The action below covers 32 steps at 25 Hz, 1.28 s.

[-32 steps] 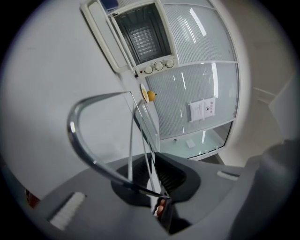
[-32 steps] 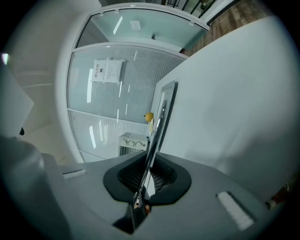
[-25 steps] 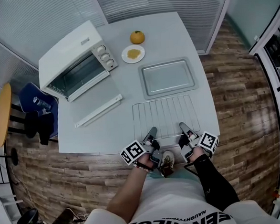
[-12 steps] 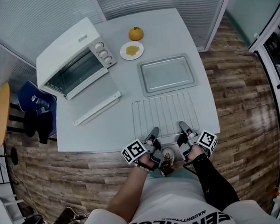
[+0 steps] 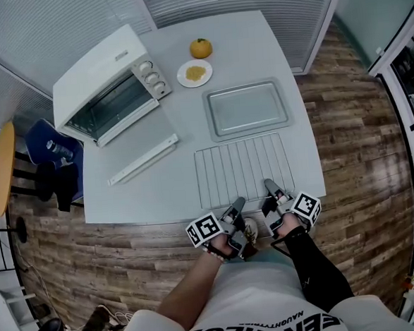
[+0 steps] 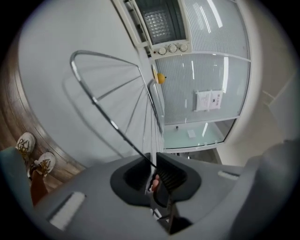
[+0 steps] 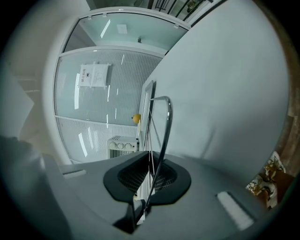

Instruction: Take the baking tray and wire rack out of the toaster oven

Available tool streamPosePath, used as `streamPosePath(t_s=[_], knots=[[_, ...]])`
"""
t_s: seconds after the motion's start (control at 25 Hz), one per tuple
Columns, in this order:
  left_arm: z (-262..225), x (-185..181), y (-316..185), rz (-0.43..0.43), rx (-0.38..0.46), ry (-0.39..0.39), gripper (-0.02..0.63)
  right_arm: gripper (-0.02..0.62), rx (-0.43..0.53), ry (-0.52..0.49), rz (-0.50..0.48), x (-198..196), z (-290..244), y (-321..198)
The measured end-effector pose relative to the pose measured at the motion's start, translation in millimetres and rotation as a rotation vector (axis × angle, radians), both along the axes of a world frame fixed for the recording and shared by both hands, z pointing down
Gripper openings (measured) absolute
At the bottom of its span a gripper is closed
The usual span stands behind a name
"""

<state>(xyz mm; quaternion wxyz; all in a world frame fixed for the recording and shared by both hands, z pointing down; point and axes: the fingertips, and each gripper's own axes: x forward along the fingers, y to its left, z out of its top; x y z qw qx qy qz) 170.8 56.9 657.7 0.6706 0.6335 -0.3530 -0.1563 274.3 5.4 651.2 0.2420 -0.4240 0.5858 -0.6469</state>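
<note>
Currently the left hand-held gripper (image 6: 153,165) is standing with its jaws a little apart, having just been opening. The thin front wire of the silver rectangular wire rack (image 5: 242,169) is running between the pads, which seem not to be pinching it. The right hand-held gripper (image 7: 151,164) is clamping its jaws fully together on that same front wire further along. The rack itself is lying flat on the pale grey tabletop (image 5: 153,199), with its front side close to the near edge where both grippers are working. Just beyond it, the shallow grey metal baking tray (image 5: 247,109) is sitting flat as well, apart from the rack by a narrow strip of tabletop. Further off to the left, the white toaster oven (image 5: 98,80) is standing with its glass door (image 5: 139,148) hanging open and its cavity looking empty. A round orange (image 5: 200,48) and a small white plate (image 5: 195,73) are resting beside it. Both task items therefore appear to be out, and the step in hand looks like letting go of the rack. To do that well, the left jaws are needing to spread clear of the wire before the hand is drawing back, since a pad catching the wire could be dragging the rack over the near edge. The right side is wanting the same: opening first, then backing off level with the rack, without nudging it into the tray.
</note>
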Motion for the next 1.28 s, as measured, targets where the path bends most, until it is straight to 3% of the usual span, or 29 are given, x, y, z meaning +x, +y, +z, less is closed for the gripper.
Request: streamPosePath(t_s=[0.12, 0.28, 0.44, 0.68, 1.08, 1.28], knots=[[-2, -1, -1, -0.009, 0.01, 0.012, 0.086, 0.008, -0.017, -0.013, 0.005, 1, 2, 1], [2, -6, -2, -0.041, -0.002, 0.01, 0.081, 0.012, -0.059, 0.044, -0.052, -4, 8, 5], [4, -11, -5, -0.07, -0.01, 0.012, 0.078, 0.058, -0.028, 0.036, -0.105, -8, 2, 11], [7, -12, -7, -0.082, -0.025, -0.002, 0.078, 0.074, -0.002, 0.068, -0.194, -14, 1, 37], [18, -13, -4, -0.067, -0.067, -0.021, 0.08, 0.054, -0.05, 0.122, -0.214, -15, 12, 47], [23, -7, 0, 0.037, -0.107, -0.11, 0.08, 0.054, -0.092, 0.16, -0.2, -12, 20, 45]])
